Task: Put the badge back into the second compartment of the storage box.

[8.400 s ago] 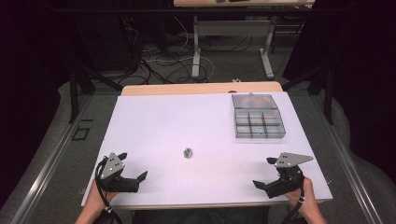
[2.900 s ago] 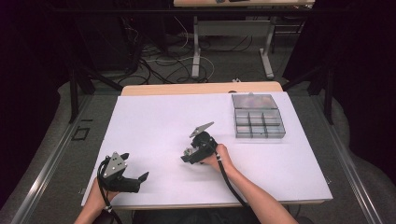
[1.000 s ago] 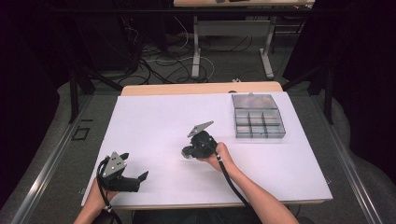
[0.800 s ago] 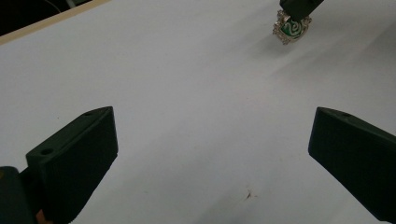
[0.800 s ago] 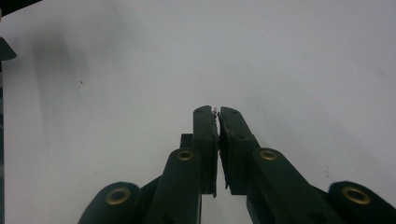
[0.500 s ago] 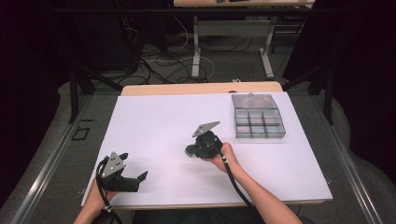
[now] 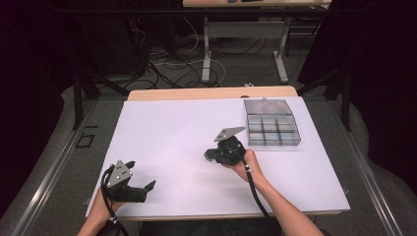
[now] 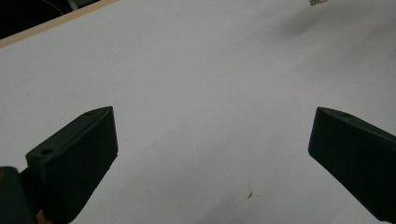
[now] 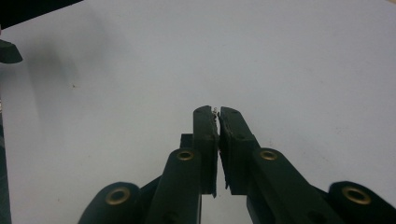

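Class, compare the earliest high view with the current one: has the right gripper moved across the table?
Yes. The right gripper has left the table's near right corner and now sits near mid-table, just left of the compartment box, jaws shut.

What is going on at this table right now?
A person works at a white table with a claw in each hand. The right claw is shut on a tiny metal bit at its tips, near the compartment box. The left claw rests open at the table's near edge, holding nothing.
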`<action>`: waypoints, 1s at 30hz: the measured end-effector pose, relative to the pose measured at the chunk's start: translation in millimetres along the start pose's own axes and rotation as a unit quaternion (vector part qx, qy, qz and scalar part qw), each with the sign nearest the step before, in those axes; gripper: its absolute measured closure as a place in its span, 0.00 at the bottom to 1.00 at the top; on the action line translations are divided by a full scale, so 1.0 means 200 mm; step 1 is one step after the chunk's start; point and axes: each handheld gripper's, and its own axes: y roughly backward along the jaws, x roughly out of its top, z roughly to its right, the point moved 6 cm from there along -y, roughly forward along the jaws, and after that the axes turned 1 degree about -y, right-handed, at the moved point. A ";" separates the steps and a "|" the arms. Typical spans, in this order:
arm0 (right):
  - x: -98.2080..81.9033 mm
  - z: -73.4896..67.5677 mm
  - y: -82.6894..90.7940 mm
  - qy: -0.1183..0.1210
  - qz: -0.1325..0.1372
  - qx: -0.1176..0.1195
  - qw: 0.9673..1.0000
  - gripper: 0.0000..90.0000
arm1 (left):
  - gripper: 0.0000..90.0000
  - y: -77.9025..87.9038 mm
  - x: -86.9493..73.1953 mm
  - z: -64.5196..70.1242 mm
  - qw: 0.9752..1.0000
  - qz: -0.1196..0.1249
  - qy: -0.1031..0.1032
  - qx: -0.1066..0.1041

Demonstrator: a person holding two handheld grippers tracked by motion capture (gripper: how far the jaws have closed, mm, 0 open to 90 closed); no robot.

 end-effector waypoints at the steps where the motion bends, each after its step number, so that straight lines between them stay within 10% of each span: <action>1: 0.00 0.01 0.00 -0.001 0.008 -0.002 1.000 0.95 | 0.02 0.00 0.00 0.00 1.000 0.000 0.001 0.002; 30: -0.10 0.16 0.29 -0.034 0.030 -0.061 0.997 0.95 | 0.02 0.00 0.00 0.00 1.000 0.000 -0.001 -0.003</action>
